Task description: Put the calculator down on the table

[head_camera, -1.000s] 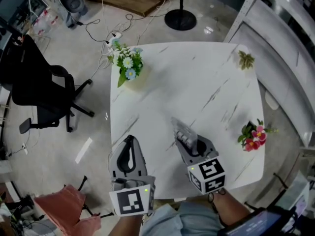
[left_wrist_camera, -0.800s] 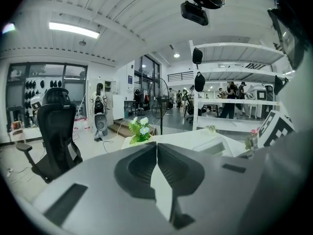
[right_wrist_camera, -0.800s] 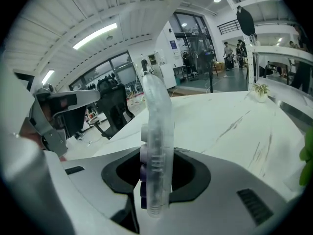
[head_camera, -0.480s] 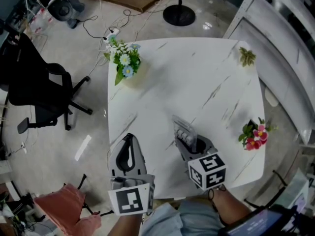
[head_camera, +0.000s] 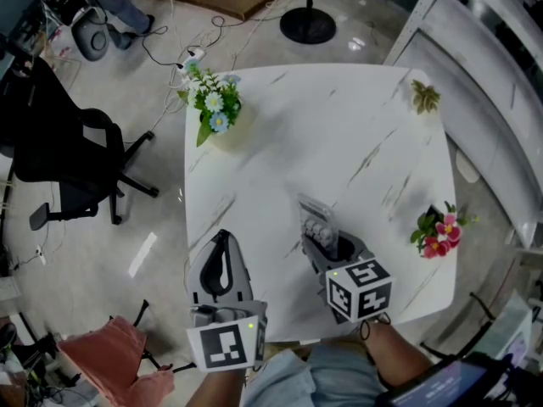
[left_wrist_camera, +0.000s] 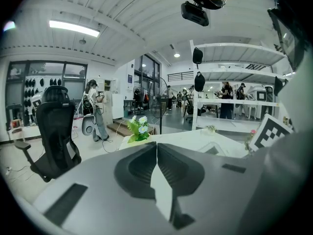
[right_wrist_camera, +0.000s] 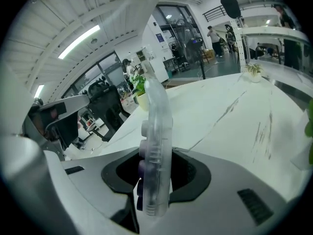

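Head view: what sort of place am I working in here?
Probably an open lab or workshop office. A black office chair stands on the floor, a power strip lies there among loose cables, and the left gripper view shows white shelving with people beyond.

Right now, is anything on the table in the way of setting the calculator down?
Nothing visible. The calculator, clamped in the right gripper, hangs over bare table. The white flowers and pink flowers stand off at the edges.

The calculator [right_wrist_camera: 156, 131] is clear glossy plastic; the table [head_camera: 339, 134] smooth, marble-veined.
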Available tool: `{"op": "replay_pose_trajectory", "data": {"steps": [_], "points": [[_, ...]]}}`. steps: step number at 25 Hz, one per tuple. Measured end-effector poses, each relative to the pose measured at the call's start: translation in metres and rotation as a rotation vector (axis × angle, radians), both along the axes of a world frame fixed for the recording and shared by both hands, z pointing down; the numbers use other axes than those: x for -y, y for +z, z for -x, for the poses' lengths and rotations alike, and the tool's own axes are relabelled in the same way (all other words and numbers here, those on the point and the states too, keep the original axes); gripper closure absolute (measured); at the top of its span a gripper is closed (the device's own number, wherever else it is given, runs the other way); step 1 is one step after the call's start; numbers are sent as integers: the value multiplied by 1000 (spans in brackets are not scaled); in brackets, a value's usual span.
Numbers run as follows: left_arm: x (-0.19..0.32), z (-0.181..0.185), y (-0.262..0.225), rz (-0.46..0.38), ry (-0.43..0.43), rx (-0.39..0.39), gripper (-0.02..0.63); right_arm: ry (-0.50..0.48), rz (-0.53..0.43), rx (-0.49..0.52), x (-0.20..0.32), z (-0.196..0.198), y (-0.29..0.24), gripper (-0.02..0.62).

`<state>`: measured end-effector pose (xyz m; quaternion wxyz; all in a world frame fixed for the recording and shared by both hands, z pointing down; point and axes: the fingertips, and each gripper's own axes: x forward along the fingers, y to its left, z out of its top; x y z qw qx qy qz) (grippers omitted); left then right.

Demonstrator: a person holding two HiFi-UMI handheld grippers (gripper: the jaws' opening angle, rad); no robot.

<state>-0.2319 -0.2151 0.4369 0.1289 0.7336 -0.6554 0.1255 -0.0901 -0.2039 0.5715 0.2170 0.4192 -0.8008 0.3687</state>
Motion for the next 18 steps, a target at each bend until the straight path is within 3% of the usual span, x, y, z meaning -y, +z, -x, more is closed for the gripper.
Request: {"op": "replay_pose_trajectory", "data": {"steps": [18], "points": [[-2,10,-1,-1,-14,-3,597,57,109,52,1,0,15,437]]}}
